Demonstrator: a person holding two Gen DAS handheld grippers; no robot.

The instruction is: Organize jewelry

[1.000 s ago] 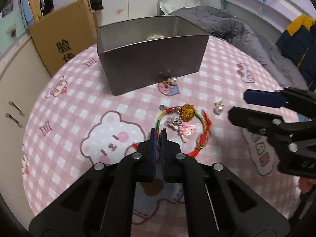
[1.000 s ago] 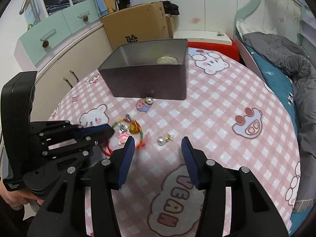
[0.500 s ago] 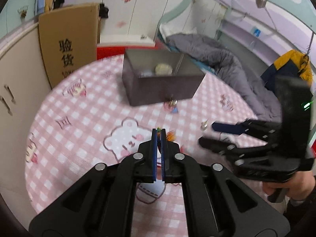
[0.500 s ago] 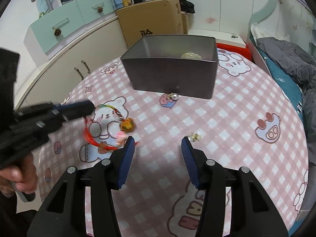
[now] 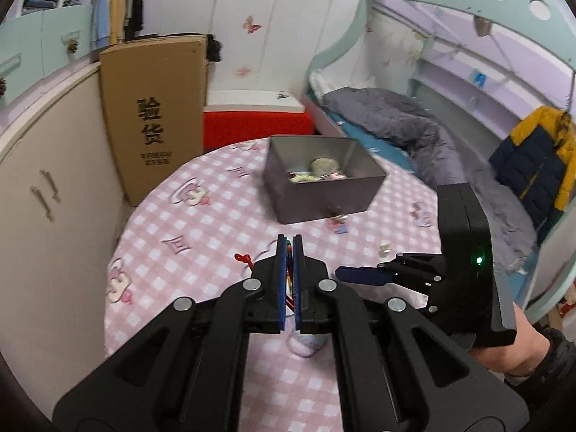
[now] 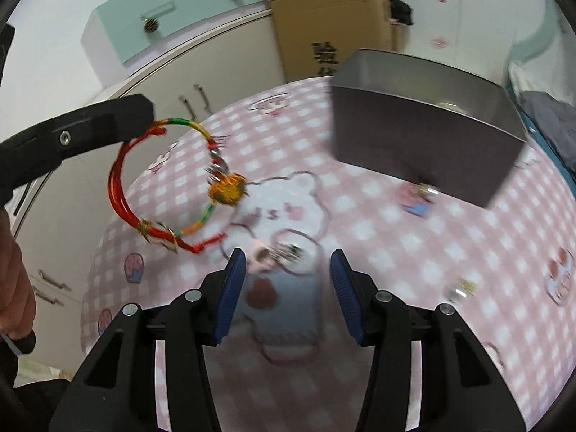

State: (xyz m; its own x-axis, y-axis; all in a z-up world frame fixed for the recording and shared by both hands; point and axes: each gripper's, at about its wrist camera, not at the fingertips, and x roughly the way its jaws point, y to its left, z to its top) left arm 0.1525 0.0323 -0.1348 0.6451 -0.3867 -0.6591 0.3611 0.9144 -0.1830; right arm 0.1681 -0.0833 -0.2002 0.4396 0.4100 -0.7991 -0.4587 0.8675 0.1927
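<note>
My left gripper [image 5: 290, 243] is shut on a red, green and yellow cord bracelet [image 6: 122, 187] and holds it in the air above the table. In the right wrist view the bracelet hangs from the left gripper [image 6: 144, 115], with a gold charm [image 6: 227, 188] dangling. My right gripper [image 6: 288, 270] is open and empty, low over the table, with a small silver piece [image 6: 279, 252] lying between its fingers. The grey metal box [image 5: 324, 183] stands at the far side and holds several pieces. A pearl earring [image 6: 459, 289] lies to the right.
The round table has a pink checked cloth [image 5: 201, 223] with cartoon prints. Another small earring [image 5: 338, 217] lies just in front of the box. A cardboard box [image 5: 154, 115] and white cabinets stand beyond the table's left edge. A bed [image 5: 414, 126] is at the back right.
My left gripper has lifted the bracelet off the table and risen well above it. My right gripper has swung left and lower, toward the small piece left on the cloth.
</note>
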